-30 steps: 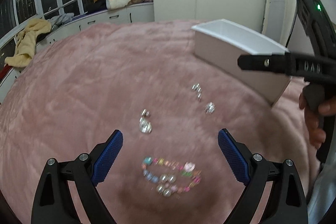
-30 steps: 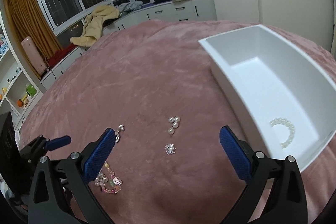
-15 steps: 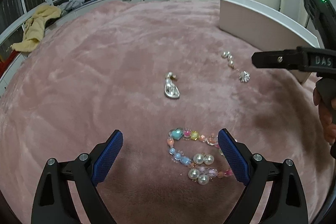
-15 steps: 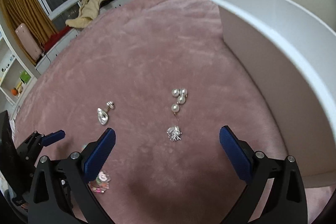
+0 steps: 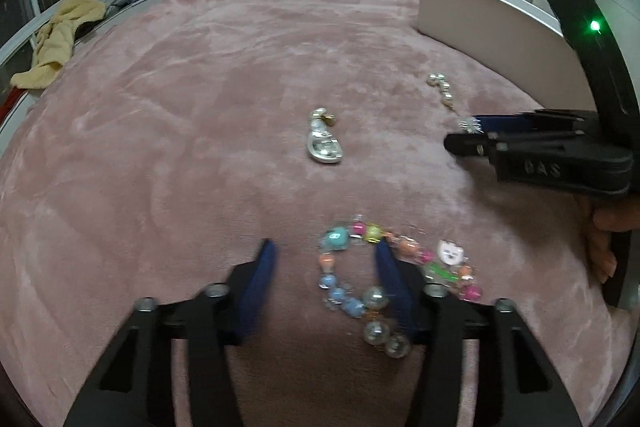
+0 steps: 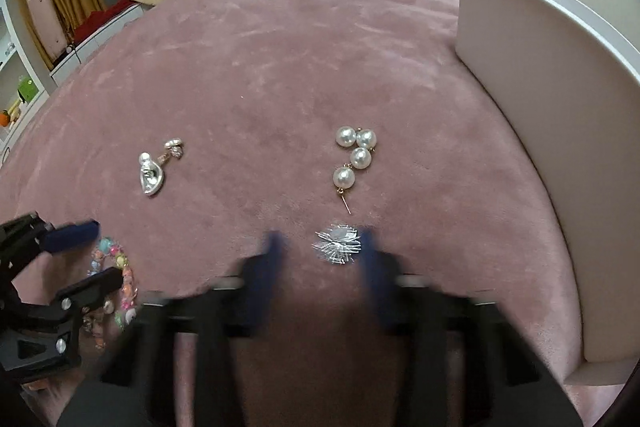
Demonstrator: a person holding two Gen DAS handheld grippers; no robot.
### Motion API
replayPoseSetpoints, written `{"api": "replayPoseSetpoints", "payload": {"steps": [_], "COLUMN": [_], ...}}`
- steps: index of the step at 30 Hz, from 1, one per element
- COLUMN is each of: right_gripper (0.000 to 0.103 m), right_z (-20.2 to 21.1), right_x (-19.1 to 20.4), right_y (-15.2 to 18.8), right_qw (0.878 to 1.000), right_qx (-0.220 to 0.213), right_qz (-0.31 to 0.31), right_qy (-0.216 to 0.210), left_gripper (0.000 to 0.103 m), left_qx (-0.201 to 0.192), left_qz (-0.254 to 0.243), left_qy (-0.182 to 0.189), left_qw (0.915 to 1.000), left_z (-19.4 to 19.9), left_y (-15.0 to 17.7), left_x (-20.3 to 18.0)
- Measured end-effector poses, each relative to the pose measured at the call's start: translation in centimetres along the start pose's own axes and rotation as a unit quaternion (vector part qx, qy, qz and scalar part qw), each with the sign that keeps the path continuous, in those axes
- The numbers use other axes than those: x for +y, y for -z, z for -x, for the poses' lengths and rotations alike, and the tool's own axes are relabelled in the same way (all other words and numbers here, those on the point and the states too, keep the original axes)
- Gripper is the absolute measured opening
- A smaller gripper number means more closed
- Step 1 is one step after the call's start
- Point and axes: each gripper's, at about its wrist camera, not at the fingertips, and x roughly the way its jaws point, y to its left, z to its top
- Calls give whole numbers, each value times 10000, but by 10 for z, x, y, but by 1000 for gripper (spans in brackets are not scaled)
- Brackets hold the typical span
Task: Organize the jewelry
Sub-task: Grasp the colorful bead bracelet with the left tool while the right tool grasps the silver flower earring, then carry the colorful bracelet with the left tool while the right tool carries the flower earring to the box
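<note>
Jaws of both grippers are closing on the pink plush blanket [image 6: 320,39] — the right gripper [image 6: 322,247] around a spiky silver star-shaped brooch [image 6: 338,246], the left gripper [image 5: 324,259] over a multicoloured beaded bracelet [image 5: 344,267].

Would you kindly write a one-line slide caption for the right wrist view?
Right gripper closing around a spiky silver earring on the pink blanket, pearl earring just beyond.
</note>
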Motion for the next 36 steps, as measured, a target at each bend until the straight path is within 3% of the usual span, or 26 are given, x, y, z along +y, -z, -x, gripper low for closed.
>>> {"api": "replayPoseSetpoints", "payload": {"steps": [1,4,11,36], "right_gripper": [18,18,18,18], "right_z": [2,7,30,134], "right_x": [0,3,4,-21], "right_y": [1,4,1,-14], "right_qw": [10000,9999,9995,9907], "right_qx": [-14,-43,-257,-1240], "right_qz": [0,45,-40,-469], "right_qy": [-34,-106,-196,-310], "left_gripper": [32,18,18,19], "left_qx": [6,24,-140,-949], "left_qz": [-21,-34,115,-349], "left_qy": [45,108,214,218], "left_qw": [10000,9999,9996,9946], "left_z": [1,3,19,97], "left_y": [0,-2,-9,-61], "left_x": [-2,-5,-3,-37]}}
